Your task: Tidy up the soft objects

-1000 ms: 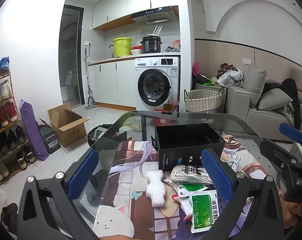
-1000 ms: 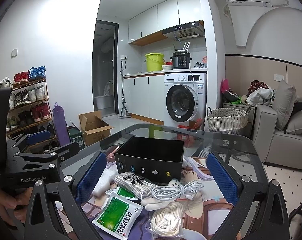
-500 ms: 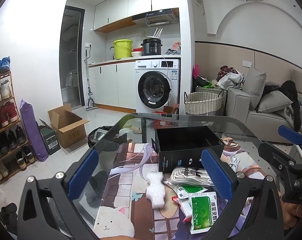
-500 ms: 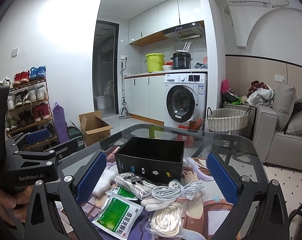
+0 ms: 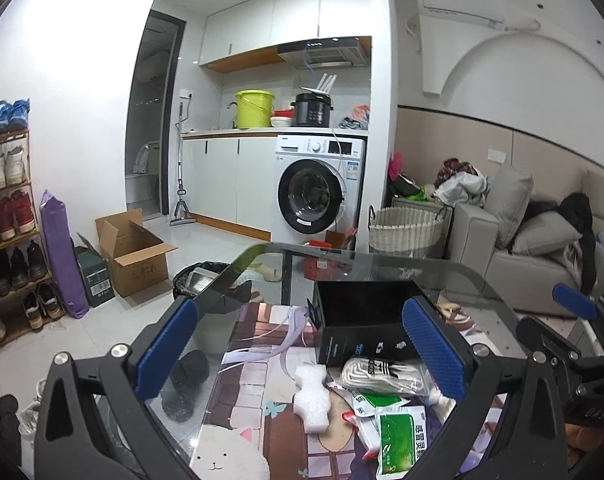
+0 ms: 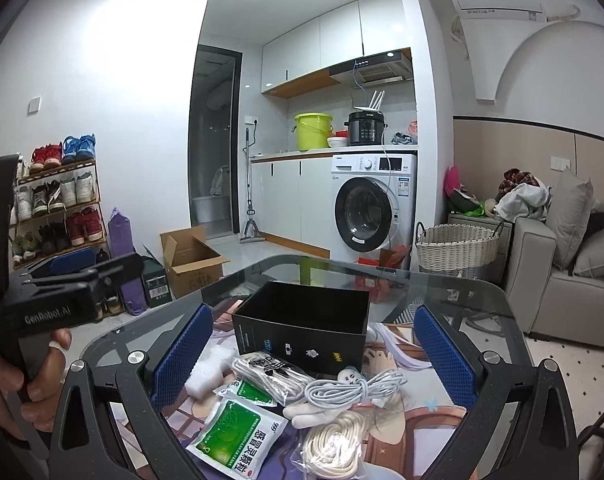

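Observation:
An open, empty black box (image 5: 364, 322) (image 6: 306, 330) stands on a glass table with a cartoon mat. In front of it lie a white foam piece (image 5: 310, 394) (image 6: 206, 374), bagged white laces (image 5: 382, 374) (image 6: 270, 374), green-and-white sachets (image 5: 400, 442) (image 6: 232, 436), a coiled white cable (image 6: 354, 392) and a bagged cream rope (image 6: 334, 446). My left gripper (image 5: 302, 350) is open and empty above the foam. My right gripper (image 6: 310, 356) is open and empty above the pile. Each gripper shows at the edge of the other's view.
The glass table's curved far edge (image 5: 342, 250) lies beyond the box. A wicker basket (image 6: 456, 250), a sofa (image 6: 562, 284), a washing machine (image 6: 370, 210), a cardboard box (image 6: 190, 258) and a shoe rack (image 6: 54, 204) stand on the floor around it.
Both grippers stay open and almost still. The left view has drifted slightly, so the table's things sit a little lower in it.

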